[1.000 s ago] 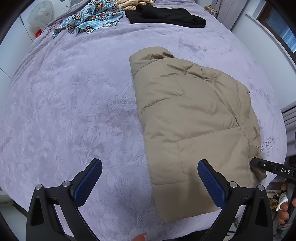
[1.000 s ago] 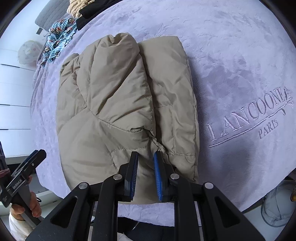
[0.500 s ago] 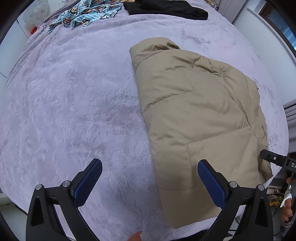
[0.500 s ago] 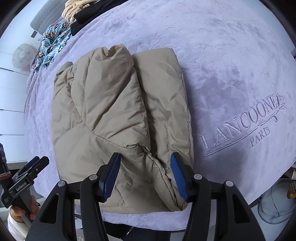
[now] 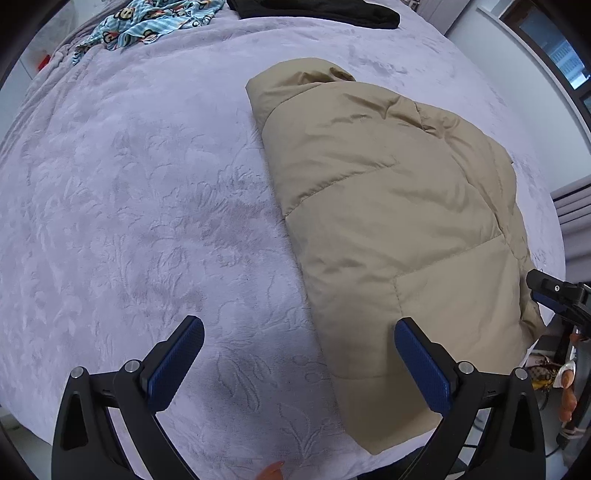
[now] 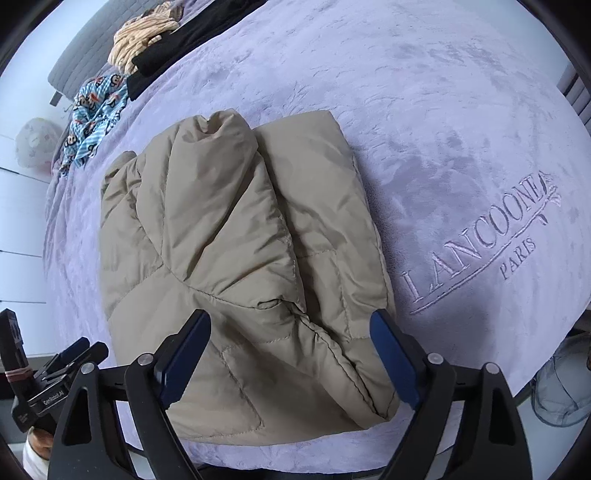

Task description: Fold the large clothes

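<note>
jacket point(image 6: 236, 258): tan padded coat, folded, lying near the front edge of a lilac plush bedspread point(image 5: 129, 203)
right gripper point(image 6: 290, 347): jaws opening over the jacket's near hem, blue pads clear of the cloth
left gripper point(image 5: 295, 363): spread wide, nothing gripped, straddling the jacket's left edge
far end: monkey-print cloth point(image 5: 147, 22) and black garment point(image 5: 314, 11)

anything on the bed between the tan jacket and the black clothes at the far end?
Nothing: only bare purple blanket lies between the jacket and the black clothes, shown in the left wrist view.
</note>
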Demonstrator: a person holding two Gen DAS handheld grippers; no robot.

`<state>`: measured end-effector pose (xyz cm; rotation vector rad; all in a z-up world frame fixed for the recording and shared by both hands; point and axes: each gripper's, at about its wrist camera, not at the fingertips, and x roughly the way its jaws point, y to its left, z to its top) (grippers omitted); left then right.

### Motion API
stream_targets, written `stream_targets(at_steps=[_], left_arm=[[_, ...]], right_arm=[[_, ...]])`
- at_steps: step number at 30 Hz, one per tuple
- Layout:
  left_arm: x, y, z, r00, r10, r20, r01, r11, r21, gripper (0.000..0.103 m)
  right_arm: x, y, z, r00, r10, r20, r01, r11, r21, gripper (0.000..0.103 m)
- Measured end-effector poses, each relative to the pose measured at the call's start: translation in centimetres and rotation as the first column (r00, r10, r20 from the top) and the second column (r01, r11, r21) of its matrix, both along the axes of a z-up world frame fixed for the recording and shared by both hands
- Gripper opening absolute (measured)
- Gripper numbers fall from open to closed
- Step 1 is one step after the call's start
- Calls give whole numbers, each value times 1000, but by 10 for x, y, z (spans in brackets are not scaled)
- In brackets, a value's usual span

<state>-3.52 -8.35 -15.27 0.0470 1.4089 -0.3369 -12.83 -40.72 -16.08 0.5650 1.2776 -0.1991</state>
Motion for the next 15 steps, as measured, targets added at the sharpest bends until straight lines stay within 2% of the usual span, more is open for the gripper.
stream_targets(at_steps=[8, 15], left_arm=[[4, 10, -5, 999, -42, -8, 42, 999, -20, 103], [12, 1, -16, 999, -31, -35, 30, 999, -11, 103]], right_arm=[[-2, 6, 0, 999, -37, -9, 37, 998, -41, 90], [11, -5, -8, 999, 28, -33, -28, 1000, -7, 90]])
